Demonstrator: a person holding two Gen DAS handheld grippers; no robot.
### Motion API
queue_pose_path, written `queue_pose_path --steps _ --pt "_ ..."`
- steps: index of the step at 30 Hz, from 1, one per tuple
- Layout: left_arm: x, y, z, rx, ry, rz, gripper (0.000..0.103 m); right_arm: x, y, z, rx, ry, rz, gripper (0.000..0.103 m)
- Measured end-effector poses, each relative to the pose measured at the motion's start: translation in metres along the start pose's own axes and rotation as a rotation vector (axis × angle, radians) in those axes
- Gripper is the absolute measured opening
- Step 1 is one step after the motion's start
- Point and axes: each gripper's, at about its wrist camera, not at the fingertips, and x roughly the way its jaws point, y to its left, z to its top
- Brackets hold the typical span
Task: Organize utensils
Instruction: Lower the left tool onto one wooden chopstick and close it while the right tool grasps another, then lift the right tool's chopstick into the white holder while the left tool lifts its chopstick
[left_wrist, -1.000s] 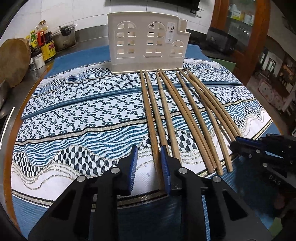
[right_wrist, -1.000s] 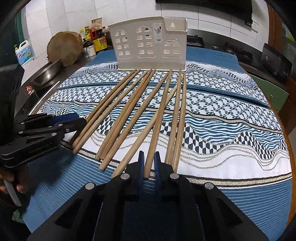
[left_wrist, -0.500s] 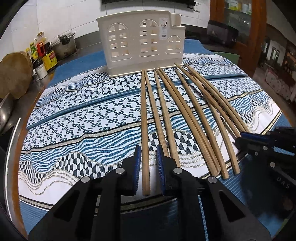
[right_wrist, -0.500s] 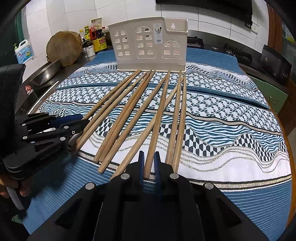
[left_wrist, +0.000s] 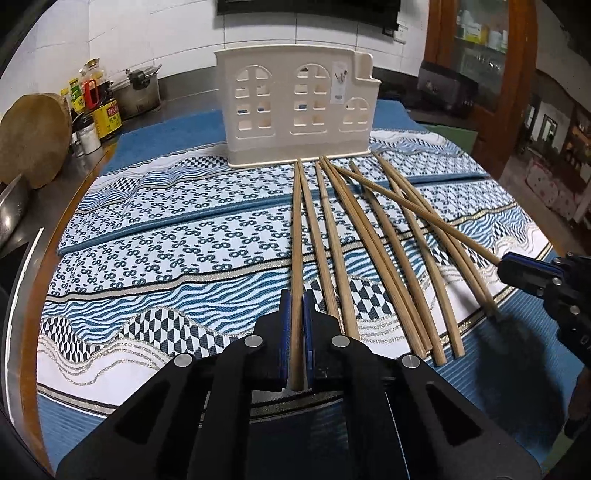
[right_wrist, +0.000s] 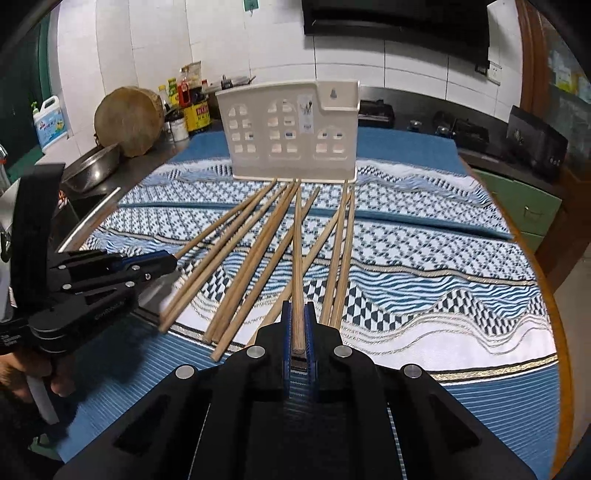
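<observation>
Several long wooden chopsticks (left_wrist: 373, 236) lie fanned on a patterned blue-and-white cloth (left_wrist: 155, 236), tips toward a cream house-shaped utensil holder (left_wrist: 299, 114) at the back. My left gripper (left_wrist: 296, 310) is shut on the leftmost chopstick (left_wrist: 296, 236). My right gripper (right_wrist: 298, 321) is shut on another chopstick (right_wrist: 297, 251), lifted and crossing over the others; it shows in the left wrist view (left_wrist: 417, 210) too. The holder also shows in the right wrist view (right_wrist: 291, 133). The left gripper shows in the right wrist view (right_wrist: 162, 262), the right gripper in the left wrist view (left_wrist: 517, 269).
Condiment bottles (left_wrist: 96, 107), a round wooden chopping block (left_wrist: 33, 140) and a metal bowl (right_wrist: 92, 166) stand on the counter at the left. A stove (right_wrist: 458, 129) lies behind the table at the right. The table edge (right_wrist: 546, 295) curves round on the right.
My left gripper has closed on the leftmost chopstick. My right gripper has lifted its chopstick, which now crosses above the others. Both grippers have risen.
</observation>
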Motion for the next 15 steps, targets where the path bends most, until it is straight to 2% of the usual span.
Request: queue_pose_path --steps 4,11,15 --pt "0.002 -0.002 0.001 0.008 0.001 -0.002 0.005 -0.015 -0.001 0.009 0.001 -0.035 0.002 0.007" --pt "0.020 0.002 -0.004 -0.017 0.067 -0.035 0.006 -0.037 0.002 0.028 -0.020 -0.087 0.010 0.007" --pt "0.021 -0.001 -0.004 0.003 0.067 -0.023 0.008 -0.045 0.003 0.037 -0.032 -0.106 0.008 0.007"
